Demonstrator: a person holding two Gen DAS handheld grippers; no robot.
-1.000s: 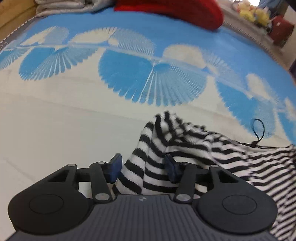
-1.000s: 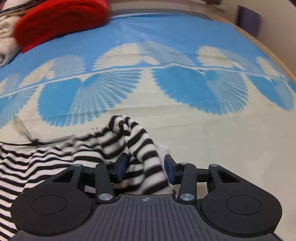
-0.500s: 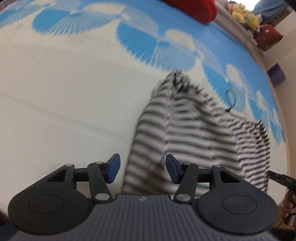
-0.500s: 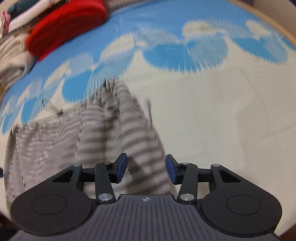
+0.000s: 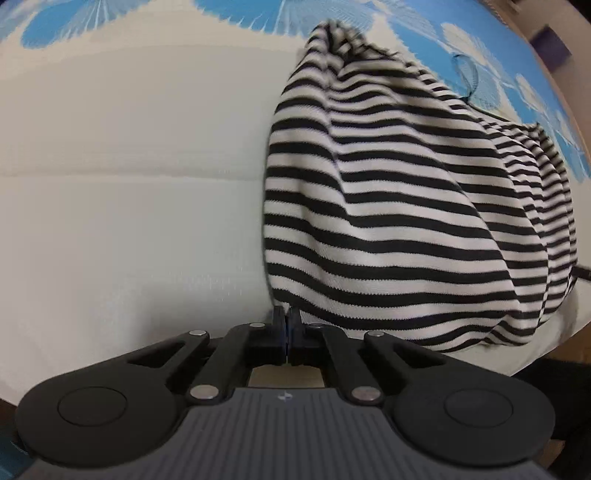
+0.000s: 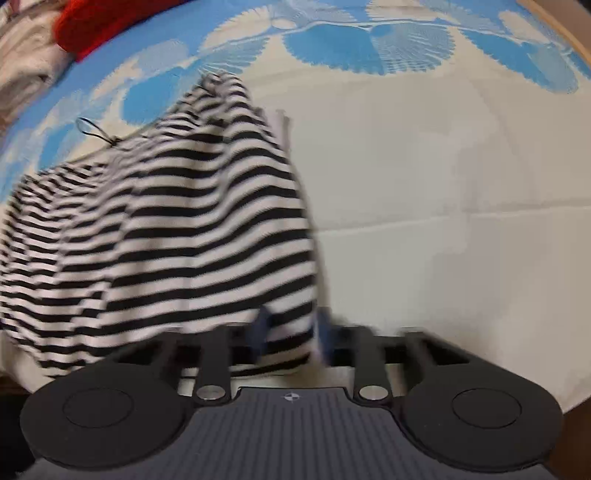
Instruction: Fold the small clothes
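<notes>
Black-and-white striped garment (image 5: 388,221) lies bunched on the cream part of a blue-patterned bedcover (image 5: 129,184), close to the near edge, with its far end heaped into a peak. The left gripper (image 5: 286,325) is clenched at the garment's near left corner. The hem runs straight into the closed tips, so it looks pinched there, though the bite is too thin to be certain. In the right wrist view the right gripper (image 6: 291,332) is closing, blurred, with the near right corner of the same striped cloth between its 2 fingers (image 6: 262,328), which are not yet pressed together.

Taking the 2 near corners at once makes sense: with both ends of 1 hem held, the cloth can be drawn taut and spread flat before any fold. That is probably the step in hand, so the folding itself has barely begun. A thin black cord loop (image 6: 92,129) trails off the far side, and a red item (image 6: 103,22) sits well apart at the back.
</notes>
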